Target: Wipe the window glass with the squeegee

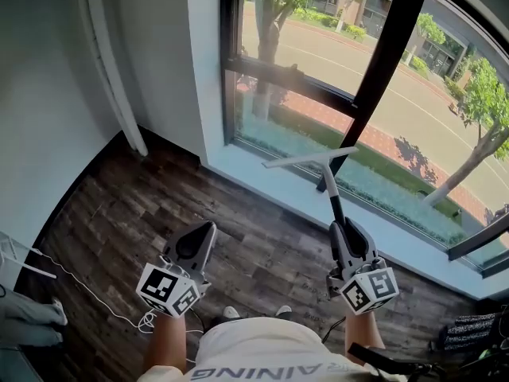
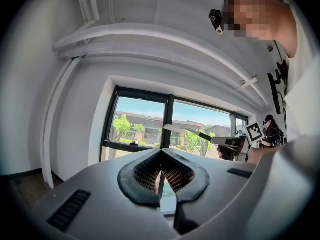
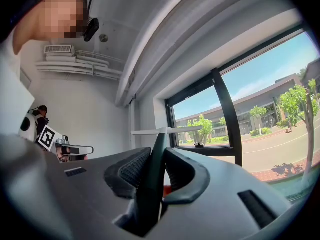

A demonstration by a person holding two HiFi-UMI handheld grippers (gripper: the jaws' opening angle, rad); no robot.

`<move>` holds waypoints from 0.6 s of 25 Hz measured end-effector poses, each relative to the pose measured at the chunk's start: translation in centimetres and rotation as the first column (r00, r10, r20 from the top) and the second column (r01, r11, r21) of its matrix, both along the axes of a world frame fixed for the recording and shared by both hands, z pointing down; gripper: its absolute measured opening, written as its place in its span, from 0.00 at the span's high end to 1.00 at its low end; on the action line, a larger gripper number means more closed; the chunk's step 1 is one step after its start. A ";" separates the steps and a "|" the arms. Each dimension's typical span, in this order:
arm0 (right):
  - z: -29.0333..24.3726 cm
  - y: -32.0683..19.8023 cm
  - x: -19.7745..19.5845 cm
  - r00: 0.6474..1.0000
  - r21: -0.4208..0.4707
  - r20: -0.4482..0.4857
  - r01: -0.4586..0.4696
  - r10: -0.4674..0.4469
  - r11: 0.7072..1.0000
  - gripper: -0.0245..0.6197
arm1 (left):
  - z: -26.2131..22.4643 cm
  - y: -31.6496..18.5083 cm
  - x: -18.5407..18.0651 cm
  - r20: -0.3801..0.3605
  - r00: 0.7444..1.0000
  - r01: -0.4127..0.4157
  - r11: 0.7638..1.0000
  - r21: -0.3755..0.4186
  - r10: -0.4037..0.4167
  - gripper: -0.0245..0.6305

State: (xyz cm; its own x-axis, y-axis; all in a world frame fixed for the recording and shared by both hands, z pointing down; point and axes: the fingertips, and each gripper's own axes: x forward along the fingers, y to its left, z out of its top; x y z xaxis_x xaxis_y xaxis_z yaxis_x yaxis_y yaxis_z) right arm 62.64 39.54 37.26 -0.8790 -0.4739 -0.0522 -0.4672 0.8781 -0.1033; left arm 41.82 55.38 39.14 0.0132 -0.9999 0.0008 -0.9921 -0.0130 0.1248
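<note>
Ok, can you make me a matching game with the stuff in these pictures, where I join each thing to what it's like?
Things:
1. squeegee
2. left hand-held gripper
3. right hand-held gripper
4. floor

What it's like:
A. dark wood planks
B. shut, with nothing in it
C. T-shaped, with its pale blade up in front of the window glass
D. shut on a dark handle

Right pairs: 1-C, 2-B, 3-D, 4-A
</note>
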 end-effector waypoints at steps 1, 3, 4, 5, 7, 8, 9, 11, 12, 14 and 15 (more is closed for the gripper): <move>0.0 0.3 -0.7 1.000 0.000 -0.003 0.002 -0.002 1.000 0.81 | 0.1 0.5 -0.7 -0.001 1.000 0.006 1.000 -0.001 -0.006 0.94; 0.1 1.1 -2.1 1.000 0.001 -0.002 0.003 -0.003 1.000 0.81 | 0.4 1.8 -2.0 0.000 1.000 0.009 1.000 -0.001 -0.009 0.94; 0.2 1.5 -2.8 1.000 0.003 0.001 0.001 -0.001 1.000 0.81 | 0.6 2.3 -2.6 0.002 1.000 0.005 1.000 -0.002 -0.005 0.94; 0.3 1.9 -3.5 1.000 0.004 0.006 -0.002 0.001 1.000 0.81 | 0.9 2.8 -3.1 0.004 1.000 -0.001 1.000 -0.005 0.001 0.94; 0.6 2.4 -4.9 1.000 0.000 0.007 -0.003 0.003 1.000 0.81 | 1.3 3.4 -4.1 0.006 1.000 -0.012 1.000 -0.015 0.012 0.94; 0.8 2.6 -5.5 1.000 -0.004 0.000 -0.001 0.001 1.000 0.81 | 1.5 3.6 -4.6 0.004 1.000 -0.015 1.000 -0.018 0.015 0.94; 1.1 2.9 -6.0 1.000 -0.006 -0.010 0.003 -0.003 1.000 0.81 | 1.7 3.7 -4.9 -0.001 1.000 -0.016 1.000 -0.019 0.016 0.94; 1.5 3.0 -6.7 0.999 -0.008 -0.035 0.009 -0.010 1.000 0.81 | 2.0 3.7 -5.5 -0.016 1.000 -0.019 1.000 -0.015 0.018 0.94; 1.7 2.9 -7.0 0.999 -0.011 -0.043 0.009 -0.010 1.000 0.81 | 2.3 3.5 -5.8 -0.021 1.000 -0.020 1.000 -0.014 0.019 0.94; 2.1 2.2 -7.8 0.999 -0.020 -0.046 0.007 -0.008 1.000 0.81 | 2.8 2.9 -6.6 -0.028 0.999 -0.018 1.000 -0.018 0.018 0.94; 2.2 1.8 -8.2 0.999 -0.022 -0.050 0.007 -0.008 1.000 0.81 | 3.0 2.5 -7.0 -0.031 0.999 -0.016 1.000 -0.020 0.015 0.94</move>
State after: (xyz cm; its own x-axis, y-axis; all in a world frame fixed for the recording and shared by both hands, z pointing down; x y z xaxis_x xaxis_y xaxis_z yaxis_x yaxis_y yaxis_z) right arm 54.44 41.31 39.44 -0.8838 -0.4679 0.0019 -0.4658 0.8793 -0.0993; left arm 34.77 57.92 42.13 0.0288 -0.9994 0.0204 -0.9875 -0.0253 0.1554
